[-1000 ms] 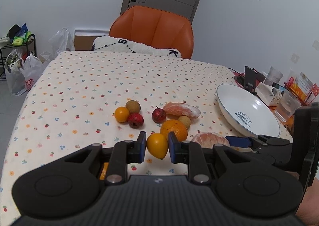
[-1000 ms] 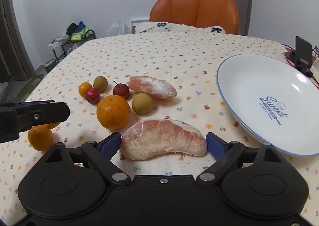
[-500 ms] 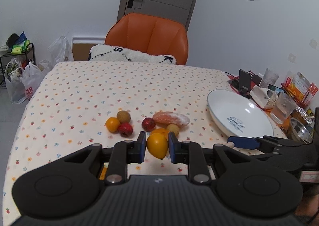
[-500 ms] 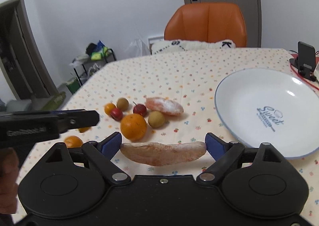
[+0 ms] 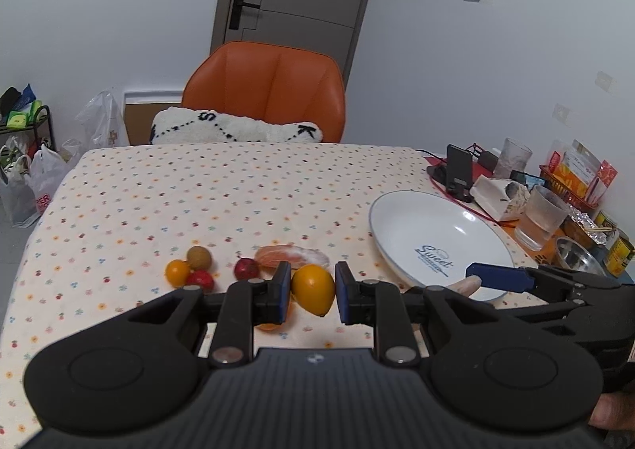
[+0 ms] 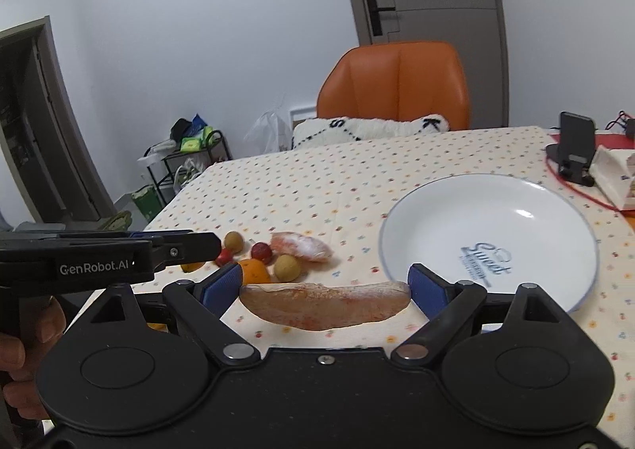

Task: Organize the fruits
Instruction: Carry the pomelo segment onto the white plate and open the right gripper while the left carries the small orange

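The bench (image 5: 158, 187), under its spotted cloth, sits lower in both views than it did a second ago, and the room behind it shows more wall and door: both tools have risen clear of the surface. The white plate (image 6: 516, 211) has not moved and lies empty on the right side of the bench, so nothing has been delivered yet. The biggest fruit in play, the peeled pomelo segment (image 6: 325, 304), lay flat on the cloth a second ago; now it hangs in the air, pinched end to end by the right tongs (image 6: 325, 290), whose pads stand wide apart at its two tips, and in the right wrist view its right tip shows just at the near-left rim of the plate. The left tongs (image 5: 309, 290) are narrow, clamped on a small yellow-orange citrus (image 5: 313, 288), likewise carried higher than before and now well left of the plate. Left on the cloth are the second pomelo segment (image 5: 291, 256), an orange (image 6: 254, 270) and a cluster of small fruits (image 5: 190, 270), untouched. To my reading the pick-up is done and the carry to the plate is under way; the long segment, held only at its ends, may sag or slip.
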Action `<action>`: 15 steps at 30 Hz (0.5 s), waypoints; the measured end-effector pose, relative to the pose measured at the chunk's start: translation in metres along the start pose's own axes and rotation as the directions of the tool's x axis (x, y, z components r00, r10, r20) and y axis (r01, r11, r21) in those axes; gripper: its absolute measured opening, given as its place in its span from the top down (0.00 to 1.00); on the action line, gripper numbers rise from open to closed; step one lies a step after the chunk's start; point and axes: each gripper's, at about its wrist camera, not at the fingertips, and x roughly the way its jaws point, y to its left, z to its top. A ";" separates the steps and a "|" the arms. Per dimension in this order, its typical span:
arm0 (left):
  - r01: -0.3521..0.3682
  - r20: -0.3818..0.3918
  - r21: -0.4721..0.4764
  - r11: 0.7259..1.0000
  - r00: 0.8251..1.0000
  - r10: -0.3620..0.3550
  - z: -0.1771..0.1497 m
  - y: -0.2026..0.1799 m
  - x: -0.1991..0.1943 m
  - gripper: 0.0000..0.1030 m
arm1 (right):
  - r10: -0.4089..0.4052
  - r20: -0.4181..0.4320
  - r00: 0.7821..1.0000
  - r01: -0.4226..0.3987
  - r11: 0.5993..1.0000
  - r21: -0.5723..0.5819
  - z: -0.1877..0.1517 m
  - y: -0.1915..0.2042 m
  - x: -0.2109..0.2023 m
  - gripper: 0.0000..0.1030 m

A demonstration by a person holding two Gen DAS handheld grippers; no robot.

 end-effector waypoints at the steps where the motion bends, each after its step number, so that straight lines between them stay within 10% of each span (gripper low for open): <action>1: 0.000 0.003 0.002 1.000 1.000 0.000 0.000 -0.002 0.000 0.79 | -0.003 0.003 1.000 0.003 1.000 0.007 0.000 -0.003 -0.002 0.15; 15: 0.016 -0.006 0.033 0.999 1.000 -0.016 0.008 -0.032 0.026 0.79 | -0.081 0.043 0.996 0.077 0.994 0.071 -0.002 -0.056 -0.009 0.15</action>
